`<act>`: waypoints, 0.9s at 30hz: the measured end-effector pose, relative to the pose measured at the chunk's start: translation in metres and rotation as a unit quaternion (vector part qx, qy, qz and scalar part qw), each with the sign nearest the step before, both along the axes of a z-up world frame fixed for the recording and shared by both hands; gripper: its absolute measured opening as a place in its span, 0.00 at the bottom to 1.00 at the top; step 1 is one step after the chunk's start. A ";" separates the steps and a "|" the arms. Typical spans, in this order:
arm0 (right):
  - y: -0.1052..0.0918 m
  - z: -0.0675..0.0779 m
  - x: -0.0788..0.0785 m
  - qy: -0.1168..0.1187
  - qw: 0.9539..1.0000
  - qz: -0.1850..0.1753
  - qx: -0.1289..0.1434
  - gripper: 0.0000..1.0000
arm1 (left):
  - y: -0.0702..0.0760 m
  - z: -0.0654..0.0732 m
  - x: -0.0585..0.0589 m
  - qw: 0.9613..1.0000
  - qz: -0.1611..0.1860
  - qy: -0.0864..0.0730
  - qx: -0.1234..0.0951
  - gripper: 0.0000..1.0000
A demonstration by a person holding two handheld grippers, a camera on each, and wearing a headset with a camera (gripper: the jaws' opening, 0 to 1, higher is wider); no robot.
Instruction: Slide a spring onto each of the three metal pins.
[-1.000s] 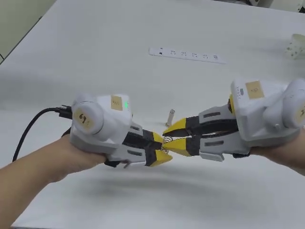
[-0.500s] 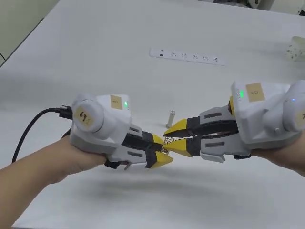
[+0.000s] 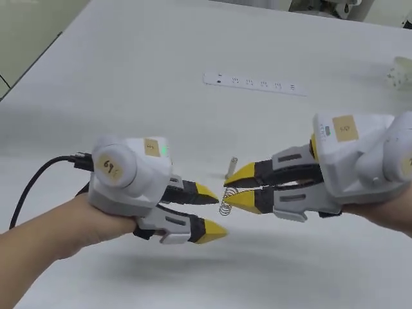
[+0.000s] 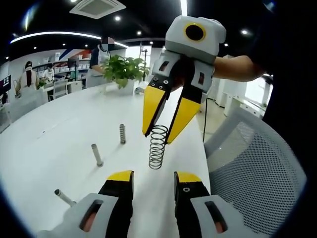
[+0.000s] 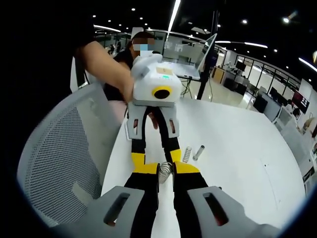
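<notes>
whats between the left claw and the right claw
A spring, pinched by the right claw, hangs ahead of the open left claw, clearest in the left gripper view.

In the left gripper view, at 8 o'clock, one pin [image 4: 63,196] is partly hidden behind the left gripper [image 4: 154,174]. In the right gripper view yellow jaw tips cover half of the spring [image 5: 165,171]. In the head view, at 2 o'clock, the edge cuts off a white object [image 3: 402,68].
</notes>
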State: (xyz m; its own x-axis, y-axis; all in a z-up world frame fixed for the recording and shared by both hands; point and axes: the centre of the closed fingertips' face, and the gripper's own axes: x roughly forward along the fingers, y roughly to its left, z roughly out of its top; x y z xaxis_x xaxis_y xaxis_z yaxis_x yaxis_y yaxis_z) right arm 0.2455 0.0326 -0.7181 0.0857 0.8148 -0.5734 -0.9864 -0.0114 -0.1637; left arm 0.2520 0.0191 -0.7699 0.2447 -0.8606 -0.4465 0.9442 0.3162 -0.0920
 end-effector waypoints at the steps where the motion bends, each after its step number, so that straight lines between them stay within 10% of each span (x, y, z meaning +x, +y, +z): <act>1: 0.000 0.000 0.000 0.000 1.000 0.000 -0.001 0.07 | 0.002 0.000 0.001 1.000 0.004 0.000 0.000 0.28; 17: -0.003 -0.001 0.010 -0.007 1.000 -0.011 -0.003 0.07 | 0.045 0.002 0.017 0.997 0.082 -0.006 -0.003 0.59; 27: -0.009 -0.004 0.020 -0.015 0.999 -0.028 -0.009 0.07 | 0.078 0.001 0.031 0.987 0.157 -0.017 -0.008 0.90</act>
